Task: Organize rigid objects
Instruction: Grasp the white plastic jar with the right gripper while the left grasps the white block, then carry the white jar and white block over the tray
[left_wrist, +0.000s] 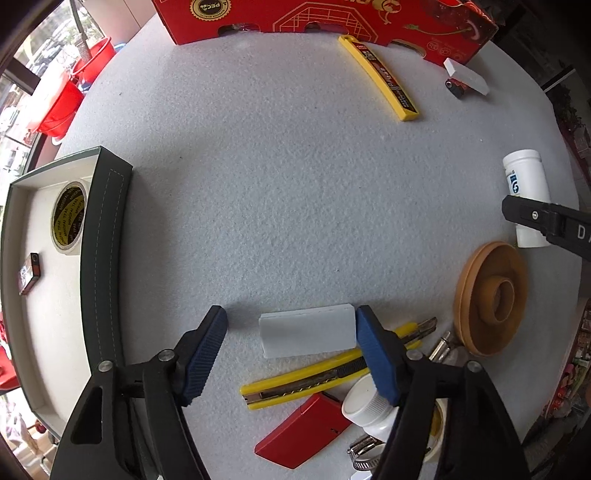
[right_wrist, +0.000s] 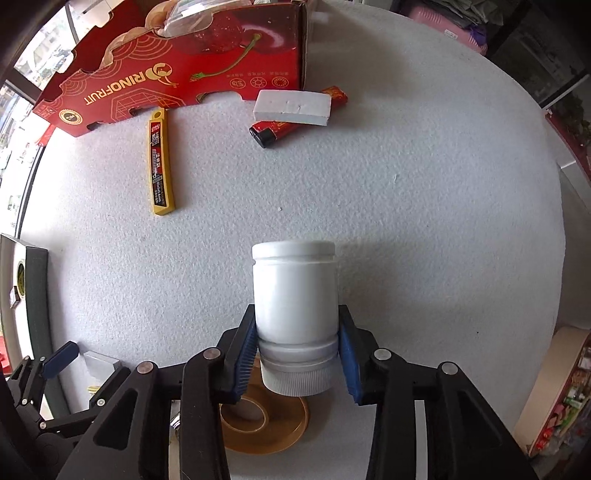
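Observation:
My left gripper (left_wrist: 291, 321) is open around a flat white block (left_wrist: 308, 334) lying on the grey table; its right finger touches the block's end, its left finger stands apart. My right gripper (right_wrist: 297, 336) is shut on a white plastic bottle (right_wrist: 295, 291) that lies on its side, cap toward the camera. The bottle also shows in the left wrist view (left_wrist: 526, 195). A dark tray (left_wrist: 105, 236) at the left holds a tape roll (left_wrist: 70, 218) and a small lighter (left_wrist: 29, 273).
Near the left gripper lie a yellow utility knife (left_wrist: 314, 380), a red box (left_wrist: 306, 432), a small white jar (left_wrist: 369, 406) and a wooden dish (left_wrist: 491, 295). Farther off are a yellow blade case (right_wrist: 160, 162), a white block (right_wrist: 291, 107) on a red lighter (right_wrist: 273, 131), and a red fruit carton (right_wrist: 177, 62).

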